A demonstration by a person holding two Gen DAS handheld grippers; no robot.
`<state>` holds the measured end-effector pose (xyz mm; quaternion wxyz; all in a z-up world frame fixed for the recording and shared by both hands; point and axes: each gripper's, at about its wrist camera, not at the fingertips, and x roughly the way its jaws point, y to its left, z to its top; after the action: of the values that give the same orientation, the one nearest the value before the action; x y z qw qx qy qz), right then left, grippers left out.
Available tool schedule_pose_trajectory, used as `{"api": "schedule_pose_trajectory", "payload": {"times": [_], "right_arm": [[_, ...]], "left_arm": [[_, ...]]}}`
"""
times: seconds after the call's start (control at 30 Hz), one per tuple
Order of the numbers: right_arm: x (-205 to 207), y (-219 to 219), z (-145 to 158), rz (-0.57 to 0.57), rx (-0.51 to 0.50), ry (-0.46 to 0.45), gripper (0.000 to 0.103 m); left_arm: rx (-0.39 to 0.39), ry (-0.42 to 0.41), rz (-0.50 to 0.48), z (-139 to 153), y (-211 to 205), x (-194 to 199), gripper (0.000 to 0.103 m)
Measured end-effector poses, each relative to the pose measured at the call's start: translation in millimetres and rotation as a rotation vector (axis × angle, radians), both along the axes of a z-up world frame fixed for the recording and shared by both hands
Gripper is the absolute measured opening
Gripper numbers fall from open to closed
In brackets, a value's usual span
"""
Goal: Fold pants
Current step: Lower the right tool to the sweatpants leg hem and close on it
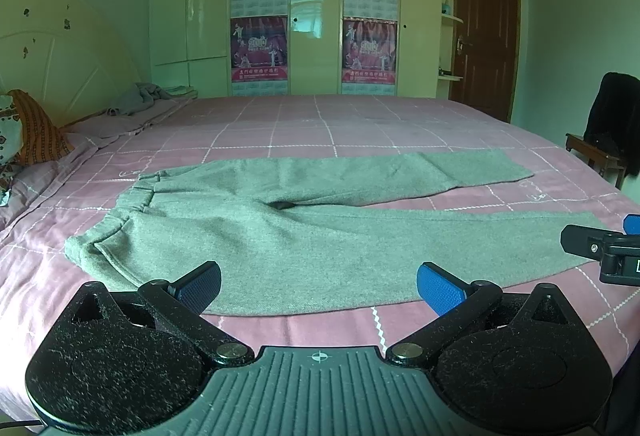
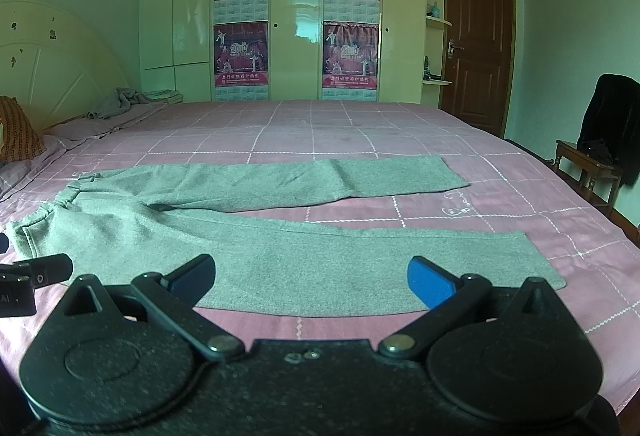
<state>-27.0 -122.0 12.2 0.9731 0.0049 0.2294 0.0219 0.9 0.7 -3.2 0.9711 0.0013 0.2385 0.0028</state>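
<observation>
Grey pants (image 1: 280,236) lie flat and spread on the pink checked bed, waistband at the left, two legs running right; they also show in the right wrist view (image 2: 280,260). My left gripper (image 1: 318,288) is open and empty, hovering over the near edge of the near leg close to the waist. My right gripper (image 2: 310,282) is open and empty, over the near edge of the same leg toward its hem. The right gripper's finger (image 1: 588,240) shows at the right edge of the left wrist view. The left gripper's finger (image 2: 44,272) shows at the left edge of the right wrist view.
The bed (image 1: 360,123) fills the room's middle. A headboard (image 1: 52,55), pillows (image 1: 32,135) and a crumpled grey cloth (image 1: 140,95) are at the left. A wardrobe (image 1: 312,15) stands behind. A wooden chair with dark clothing (image 1: 608,131) stands at the right.
</observation>
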Motion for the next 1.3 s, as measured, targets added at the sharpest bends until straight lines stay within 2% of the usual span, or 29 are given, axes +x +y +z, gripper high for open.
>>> {"api": "schedule_pose_trajectory", "payload": {"times": [0.2,0.3,0.4,0.6,0.73,0.8,0.9,1.03,1.07,1.1,1.13,1.2,1.23,1.27,1.3], "right_arm": [[0.2,0.2,-0.8,0.004,-0.001,0.005,0.103],[0.8,-0.3,-1.1,0.016,0.009,0.012,0.103],[1.4,-5.3,2.8,0.059,0.067,0.012,0.103],[11.7,-12.9,33.9,0.128,0.078,-0.062,0.103],[40.3,-8.1,63.2,0.213,0.028,-0.109,0.103],[61.9,-2.8,74.4,0.286,0.012,-0.09,0.103],[96.7,2.4,91.0,0.397,0.016,-0.048,0.103],[137.3,10.3,113.8,0.465,-0.001,-0.084,0.101],[147.9,12.9,117.7,0.47,-0.011,-0.101,0.1],[160.5,16.2,120.2,0.474,-0.023,-0.106,0.1],[172.9,19.1,121.0,0.479,-0.024,-0.105,0.099],[196.4,25.9,121.6,0.498,-0.018,-0.098,0.09],[207.3,30.5,119.6,0.505,-0.025,-0.093,0.063],[221.7,36.9,117.0,0.514,-0.026,-0.075,0.053],[228.9,41.1,112.5,0.523,-0.018,-0.061,0.057]], "left_arm": [[0.003,0.011,-0.008,-0.4,-0.2,0.5,0.103],[0.016,-0.011,0.011,4.2,1.2,-0.2,0.103],[-0.035,-0.003,0.025,16.2,17.3,6.7,0.103],[0.016,-0.066,0.035,46.2,61.0,26.7,0.103],[0.078,-0.067,0.045,62.9,93.3,55.9,0.103],[0.087,-0.067,0.036,72.1,113.2,73.5,0.103],[0.146,-0.06,0.022,84.6,140.5,102.8,0.103],[0.197,-0.043,0.019,94.4,177.5,145.8,0.102],[0.211,-0.04,0.031,95.5,187.5,158.8,0.099],[0.214,-0.038,0.035,96.4,194.8,169.4,0.08],[0.214,-0.023,0.042,96.6,203.6,181.4,0.072],[0.184,0.008,0.049,91.8,220.7,204.7,0.07],[0.176,0.025,0.053,86.2,228.2,216.6,0.07],[0.175,0.04,0.062,77.9,233.3,226.9,0.079],[0.178,0.05,0.072,68.2,239.7,238.4,0.093]]}}
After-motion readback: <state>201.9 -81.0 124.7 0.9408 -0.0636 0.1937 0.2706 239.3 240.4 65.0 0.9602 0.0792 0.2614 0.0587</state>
